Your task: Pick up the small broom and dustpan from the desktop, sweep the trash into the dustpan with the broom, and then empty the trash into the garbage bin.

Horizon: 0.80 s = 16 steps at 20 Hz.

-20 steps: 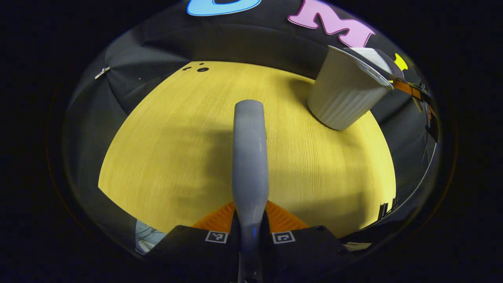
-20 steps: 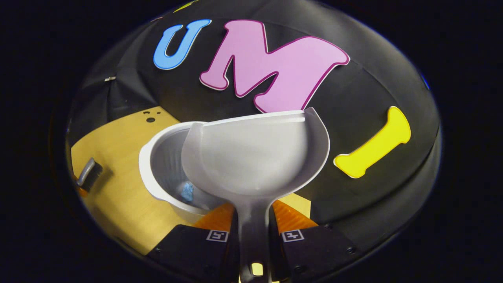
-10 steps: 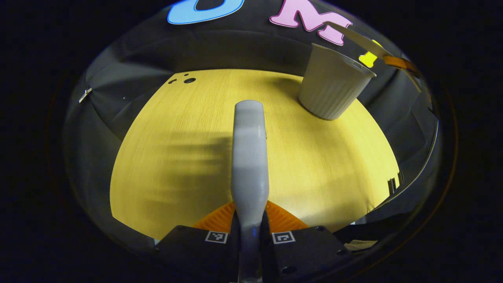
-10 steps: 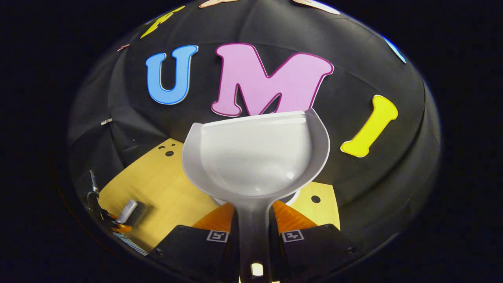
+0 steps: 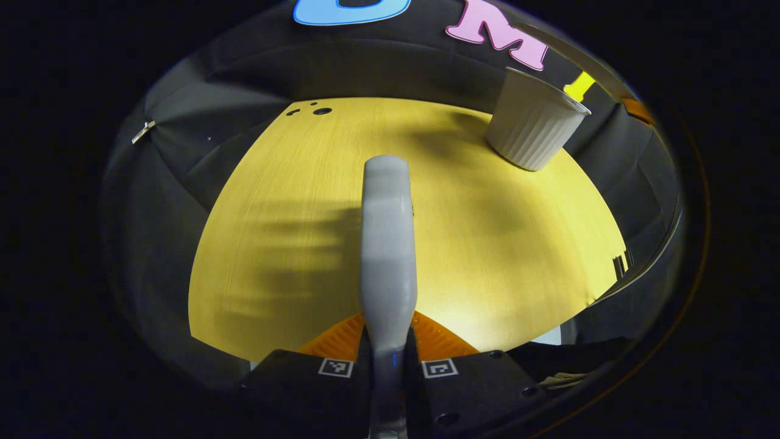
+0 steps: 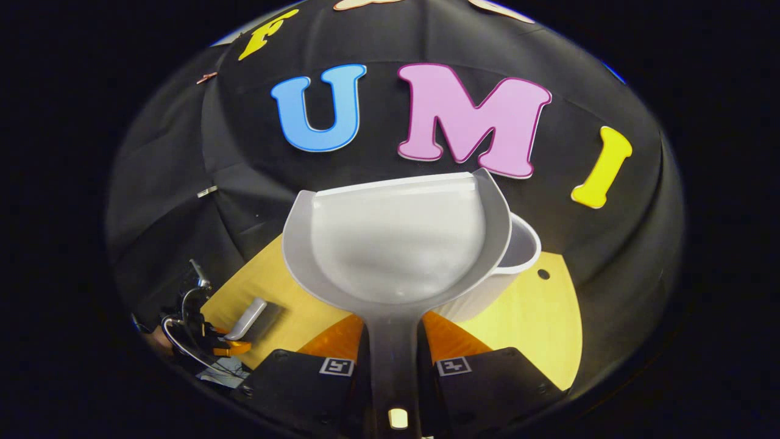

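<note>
My left gripper (image 5: 388, 332) is shut on the small broom (image 5: 387, 231), whose grey back runs straight ahead above the yellow wooden desktop (image 5: 274, 244). The white ribbed garbage bin (image 5: 536, 128) stands at the far right of the desktop. In the right gripper view, my right gripper (image 6: 393, 332) is shut on the handle of the grey dustpan (image 6: 396, 244). The pan is held up in the air and its scoop looks empty. The bin (image 6: 518, 256) sits just behind the pan, to its right. The broom (image 6: 253, 317) and the left gripper (image 6: 225, 341) appear at lower left.
Small holes (image 5: 314, 111) mark the desktop's far left corner, and another hole (image 6: 539, 274) lies near the bin. The black cloth wall closes the back and sides. The desktop (image 6: 536, 323) ends close behind the bin.
The dustpan has come back off the bin and levelled out; the bin now sits behind it to the right. The left gripper has drawn back with the broom, so the bin looks smaller.
</note>
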### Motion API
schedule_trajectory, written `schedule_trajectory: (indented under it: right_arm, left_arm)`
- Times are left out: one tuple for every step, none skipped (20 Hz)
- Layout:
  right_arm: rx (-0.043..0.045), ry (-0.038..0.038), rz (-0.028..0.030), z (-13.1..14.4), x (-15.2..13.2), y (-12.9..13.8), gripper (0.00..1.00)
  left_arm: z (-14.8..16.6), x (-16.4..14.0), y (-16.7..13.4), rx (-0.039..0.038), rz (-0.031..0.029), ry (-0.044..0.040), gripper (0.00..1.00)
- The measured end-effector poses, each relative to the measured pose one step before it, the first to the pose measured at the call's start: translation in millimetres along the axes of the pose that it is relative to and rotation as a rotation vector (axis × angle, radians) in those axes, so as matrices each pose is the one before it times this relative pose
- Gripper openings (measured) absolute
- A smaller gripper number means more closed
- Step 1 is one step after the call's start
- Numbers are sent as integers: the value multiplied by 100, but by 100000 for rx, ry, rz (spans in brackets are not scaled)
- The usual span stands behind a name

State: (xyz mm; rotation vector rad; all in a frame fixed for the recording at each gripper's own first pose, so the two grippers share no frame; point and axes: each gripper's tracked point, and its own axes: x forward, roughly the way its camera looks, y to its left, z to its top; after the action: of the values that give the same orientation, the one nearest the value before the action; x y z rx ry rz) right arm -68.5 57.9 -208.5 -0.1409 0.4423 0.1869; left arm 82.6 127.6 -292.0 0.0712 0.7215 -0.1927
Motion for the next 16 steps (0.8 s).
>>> schedule_trajectory:
  right_arm:
    - [915,1894,1087,-1367,191,948,34]
    - [1157,2243,897,-1370,289,897,34]
    - [1309,2317,815,-1509,177,773,34]
    - [1739,2302,643,-1308,416,633,34]
    - [1519,2238,735,-1367,410,518,34]
    - [1027,2513,144,-1230,604,270,34]
    - [840,3447,-465,-1467,784,124,37]
    - [1145,3177,-560,-1334,707,-122,34]
    - [1425,3163,-411,-1511,952,-111,34]
    - [1452,2990,-233,-1339,786,-171,34]
    - [1383,2685,64,-1192,668,-19,34]
    - [898,2512,105,-993,793,-46,34]
    - [416,2207,-485,-706,1159,-472,34]
    - [500,1896,-1082,-679,924,-495,34]
    - [809,1872,-1120,-779,883,-281,34]
    - [1249,1968,-608,-594,722,-257,34]
  left_arm:
    - [-248,234,413,-263,36,408,30]
    - [-154,134,278,-482,-195,573,30]
    - [-155,265,122,-549,-381,878,27]
    - [-119,64,-79,-524,-676,743,30]
    - [-9,132,-187,-285,-714,712,30]
    - [55,194,-162,179,-433,675,26]
    - [121,467,-11,762,-386,835,30]
    - [150,401,-60,848,48,870,27]
    - [349,449,-111,541,-179,667,26]
    - [341,432,-199,-24,-293,484,27]
    - [386,472,-149,-401,-73,654,27]
    - [498,644,-142,-547,-91,537,27]
    - [339,596,-207,-346,-40,744,30]
    - [449,608,23,295,546,685,27]
    - [387,457,-107,880,1182,663,27]
    - [140,254,-315,1068,1421,747,27]
